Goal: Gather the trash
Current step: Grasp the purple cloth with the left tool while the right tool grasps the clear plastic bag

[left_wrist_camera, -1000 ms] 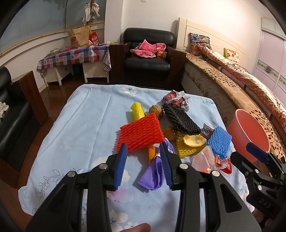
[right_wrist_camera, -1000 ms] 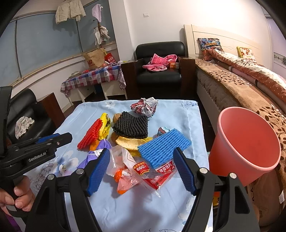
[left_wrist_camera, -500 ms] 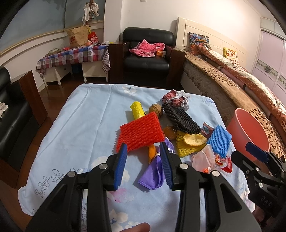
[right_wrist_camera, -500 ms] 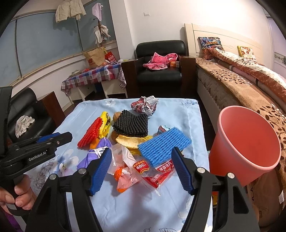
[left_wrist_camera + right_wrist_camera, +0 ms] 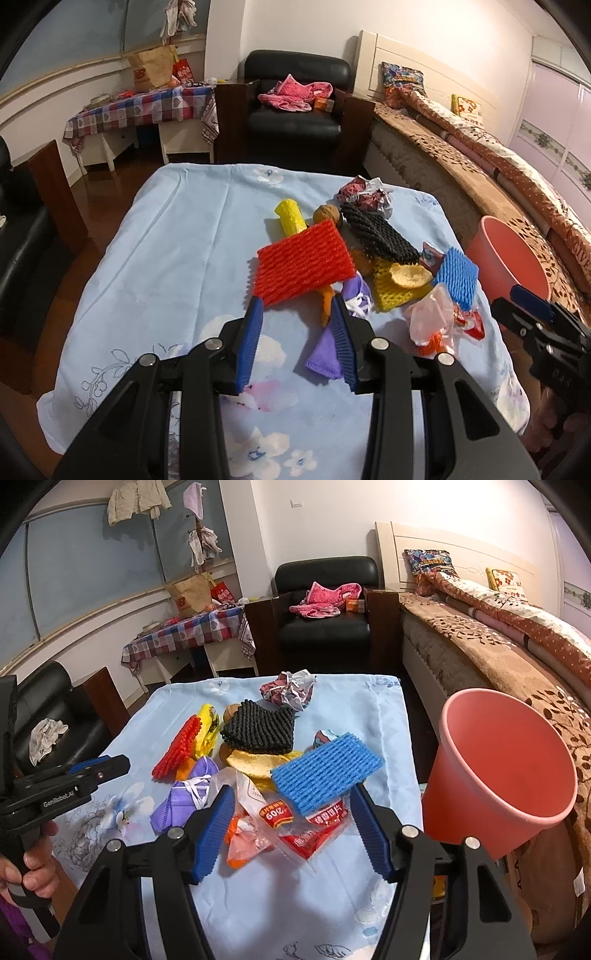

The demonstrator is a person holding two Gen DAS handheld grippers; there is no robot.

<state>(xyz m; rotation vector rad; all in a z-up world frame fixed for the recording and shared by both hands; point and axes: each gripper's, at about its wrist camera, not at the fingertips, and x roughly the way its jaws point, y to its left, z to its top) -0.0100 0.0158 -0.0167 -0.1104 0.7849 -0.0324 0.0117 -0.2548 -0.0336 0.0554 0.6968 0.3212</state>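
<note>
**Trash pile waits, both tools empty**

The right tool (image 5: 291, 825) hangs spread over the clear snack wrapper (image 5: 295, 823), just ahead of its tips on the counter (image 5: 388, 716). That wrapper looks light, crinkly and slippery; pinching a bunched fold should work best. The left tool (image 5: 297, 332) is also spread, near the purple mask (image 5: 325, 354). The pink bucket (image 5: 506, 771), to the right, seems empty, though its bottom is dim.

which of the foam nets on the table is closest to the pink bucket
The blue foam net. It lies at the pile's edge nearest the pink bucket; the black, red and yellow nets lie farther from it.
</note>
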